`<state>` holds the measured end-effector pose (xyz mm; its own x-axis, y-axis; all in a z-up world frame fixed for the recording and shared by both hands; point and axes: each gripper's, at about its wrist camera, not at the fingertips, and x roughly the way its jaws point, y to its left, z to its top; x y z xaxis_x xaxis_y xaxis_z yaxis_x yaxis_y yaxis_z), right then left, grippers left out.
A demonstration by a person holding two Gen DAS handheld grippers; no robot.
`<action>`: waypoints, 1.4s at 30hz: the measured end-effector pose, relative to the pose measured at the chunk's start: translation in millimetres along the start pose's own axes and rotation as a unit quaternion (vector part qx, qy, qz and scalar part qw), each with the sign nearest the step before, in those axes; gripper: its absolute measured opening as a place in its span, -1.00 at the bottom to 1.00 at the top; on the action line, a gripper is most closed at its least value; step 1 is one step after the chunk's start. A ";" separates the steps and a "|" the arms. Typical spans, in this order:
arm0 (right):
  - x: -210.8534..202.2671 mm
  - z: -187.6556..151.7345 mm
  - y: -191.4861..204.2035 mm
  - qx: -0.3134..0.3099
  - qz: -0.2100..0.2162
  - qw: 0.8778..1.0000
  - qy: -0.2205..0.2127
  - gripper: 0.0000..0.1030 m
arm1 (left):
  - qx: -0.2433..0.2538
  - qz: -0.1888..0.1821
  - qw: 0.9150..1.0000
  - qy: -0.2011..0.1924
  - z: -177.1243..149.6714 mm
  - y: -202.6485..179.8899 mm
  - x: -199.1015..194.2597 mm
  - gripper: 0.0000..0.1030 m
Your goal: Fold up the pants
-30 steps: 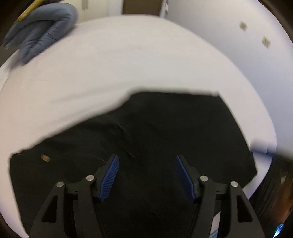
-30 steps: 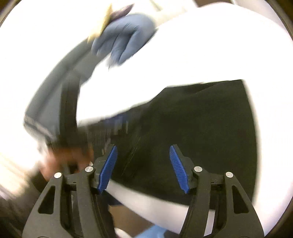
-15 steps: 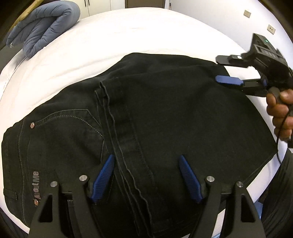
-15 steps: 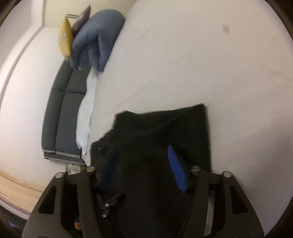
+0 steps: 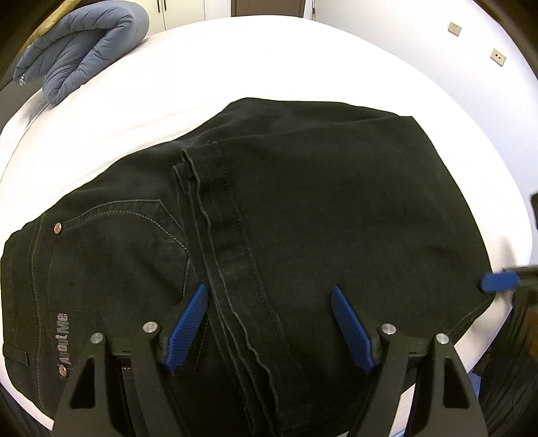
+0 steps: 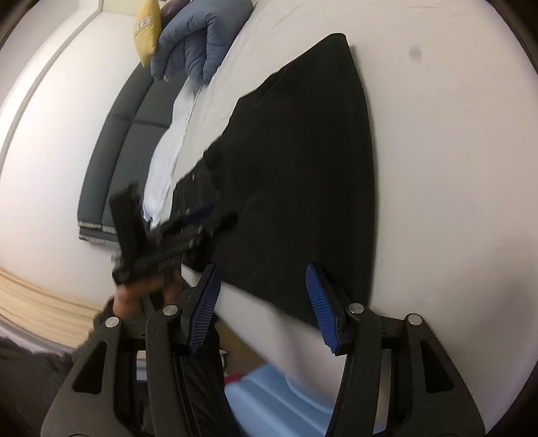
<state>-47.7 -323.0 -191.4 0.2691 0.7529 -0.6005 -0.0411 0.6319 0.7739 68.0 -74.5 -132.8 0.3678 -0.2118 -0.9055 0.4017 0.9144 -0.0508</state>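
Black pants (image 5: 336,208) lie folded on the white bed (image 5: 269,60). The leg hems rest across the seat, beside a back pocket with a grey label. My left gripper (image 5: 269,302) hangs open just above the hems, its pads clear of the cloth. In the left wrist view, one blue pad of my right gripper (image 5: 499,281) pokes in at the pants' right corner. In the right wrist view, the right gripper (image 6: 262,285) stands open over the near edge of the pants (image 6: 302,168), with nothing pinched. The left gripper (image 6: 161,242) shows blurred at the left, held by a hand (image 6: 141,289).
A folded blue-grey duvet (image 5: 77,50) lies at the bed's far left corner, with a yellow cushion (image 6: 146,30) behind it. A grey padded bench (image 6: 111,151) runs along the wall. The bed's near edge (image 6: 255,309) is right under the right gripper. Wall sockets (image 5: 497,57) are far right.
The left view has steadied and moved closer over the hems, with its jaws wider. The right gripper has swung from the pants' far right corner down to the near right edge.
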 end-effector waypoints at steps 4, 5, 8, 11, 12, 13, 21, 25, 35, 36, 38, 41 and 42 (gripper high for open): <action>-14.3 -5.6 22.6 -0.015 -0.028 1.000 0.004 0.02 | -0.003 -0.002 1.000 -0.004 -1.1 0.4 -0.4 0.52; -19.7 -2.4 29.7 -0.019 -0.020 1.000 -0.009 0.04 | -0.004 -0.002 1.000 -0.005 -1.4 0.6 -0.5 0.52; -21.9 15.1 49.2 -0.027 0.012 0.999 -0.032 0.05 | -0.006 -0.003 1.000 -0.006 -2.5 1.4 -0.7 0.53; -8.9 39.0 61.4 -0.034 0.019 0.998 -0.039 0.05 | -0.007 -0.005 1.000 -0.006 -3.1 4.0 0.1 0.52; -3.8 45.1 61.6 -0.032 0.025 0.998 -0.040 0.05 | -0.008 -0.005 1.000 -0.007 -3.3 4.3 -0.2 0.52; -0.2 50.6 57.0 -0.022 0.028 0.999 -0.040 0.05 | -0.009 -0.005 1.000 -0.008 -3.6 4.5 -0.5 0.53; 45.2 51.9 18.5 0.034 -0.042 0.998 -0.026 -0.01 | -0.015 -0.009 1.000 -0.014 -7.5 7.8 -0.8 0.54; 40.4 49.1 37.1 0.025 -0.068 0.997 -0.023 0.00 | -0.019 -0.010 1.000 -0.017 -10.8 8.9 -2.3 0.58; 47.3 37.4 46.8 0.023 -0.081 0.996 -0.030 0.01 | -0.114 -0.048 0.990 -0.061 -33.2 39.2 -42.4 0.59; 45.8 39.2 46.8 0.033 -0.076 0.996 -0.027 0.02 | -0.131 -0.047 0.988 -0.072 -40.5 47.0 -51.8 0.60; 42.0 42.4 56.7 0.043 -0.043 0.998 -0.035 0.04 | -0.176 -0.048 0.978 -0.097 -59.1 68.3 -72.2 0.68; 49.9 44.3 78.1 0.028 -0.014 0.999 -0.032 0.04 | -0.262 -0.048 0.955 -0.133 -94.3 111.1 -102.1 0.77; 57.8 46.5 85.4 0.027 -0.003 0.999 -0.024 0.04 | -0.291 -0.048 0.945 -0.143 -105.7 125.6 -110.0 0.77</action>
<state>9.1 -234.0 -150.7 0.3155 0.7383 -0.5961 0.0125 0.6249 0.7806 -10.7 100.2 -84.1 0.5981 -0.3130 -0.7378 -0.0525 0.9033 -0.4257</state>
